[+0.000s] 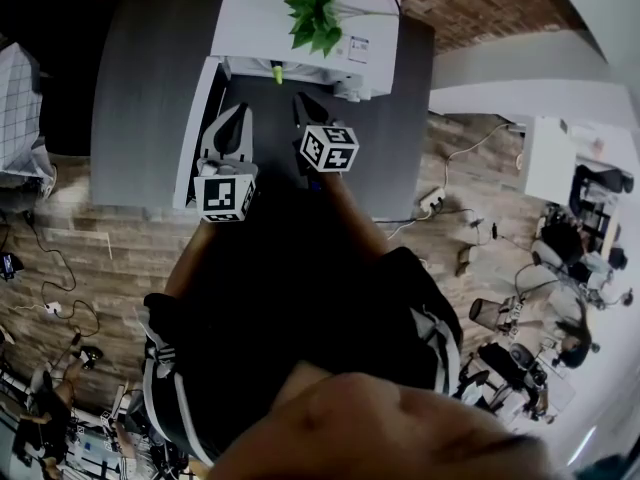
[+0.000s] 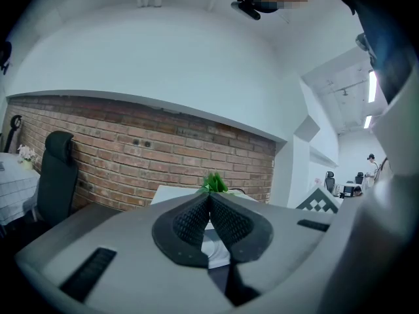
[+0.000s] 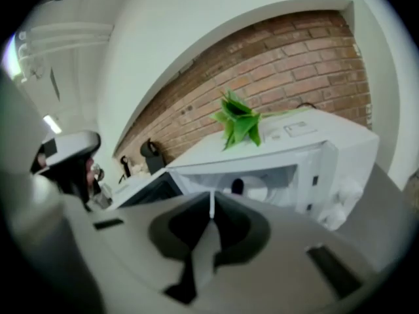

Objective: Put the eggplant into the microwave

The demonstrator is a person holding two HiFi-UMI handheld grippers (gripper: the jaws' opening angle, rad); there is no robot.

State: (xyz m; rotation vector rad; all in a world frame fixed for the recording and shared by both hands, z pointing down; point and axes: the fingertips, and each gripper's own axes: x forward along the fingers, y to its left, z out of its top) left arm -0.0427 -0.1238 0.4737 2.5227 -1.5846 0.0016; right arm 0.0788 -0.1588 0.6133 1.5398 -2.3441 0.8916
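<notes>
Grey table against brick wall, upper part of head view: dark eggplant lying inside white microwave at upper centre, door swung open leftward, green plant on top. Just below, before the open cavity, left gripper and right gripper, jaws of each pressed together, nothing held.

One microwave is counted at the upper centre of the head view, with one plant on it and one eggplant inside. One counter is seen. Two tools are counted, the left tool and the right tool. Two marker cubes are counted, the left cube and the right cube. One chair is counted.
</notes>
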